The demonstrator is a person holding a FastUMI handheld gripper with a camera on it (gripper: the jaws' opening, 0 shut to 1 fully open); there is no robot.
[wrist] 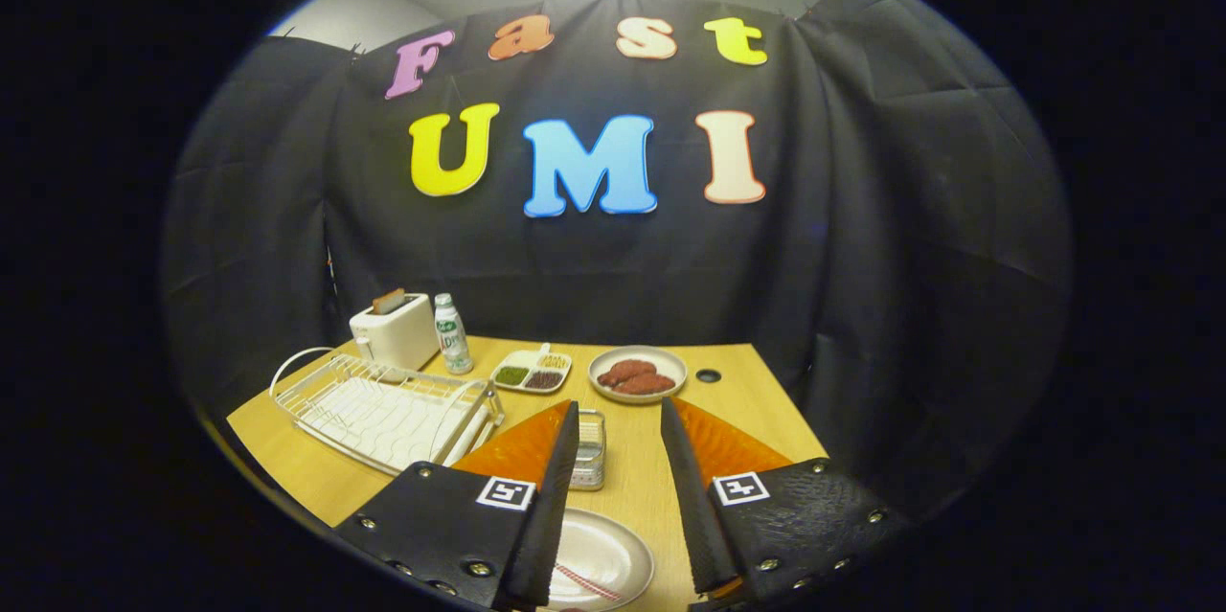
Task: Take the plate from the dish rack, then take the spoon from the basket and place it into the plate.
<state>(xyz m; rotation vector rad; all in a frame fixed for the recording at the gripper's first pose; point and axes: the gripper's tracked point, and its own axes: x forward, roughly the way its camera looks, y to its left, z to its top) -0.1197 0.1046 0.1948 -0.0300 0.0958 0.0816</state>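
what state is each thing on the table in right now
gripper: open, holding nothing
plate: flat on the table between the fingers, striped spoon lying in it
dish rack: no dishes in it
basket: just ahead of the fingers, contents unclear
toaster: slice sticking up
bottle: upright, capped
bowl: holds reddish food

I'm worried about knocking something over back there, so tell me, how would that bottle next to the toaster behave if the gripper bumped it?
The bottle stands upright, tall and narrow on a small base, so a sideways bump would probably tip it. Its round body suggests it would then roll across the table. It looks like plastic, so likely light and unlikely to break. The gripper is open and well short of it.
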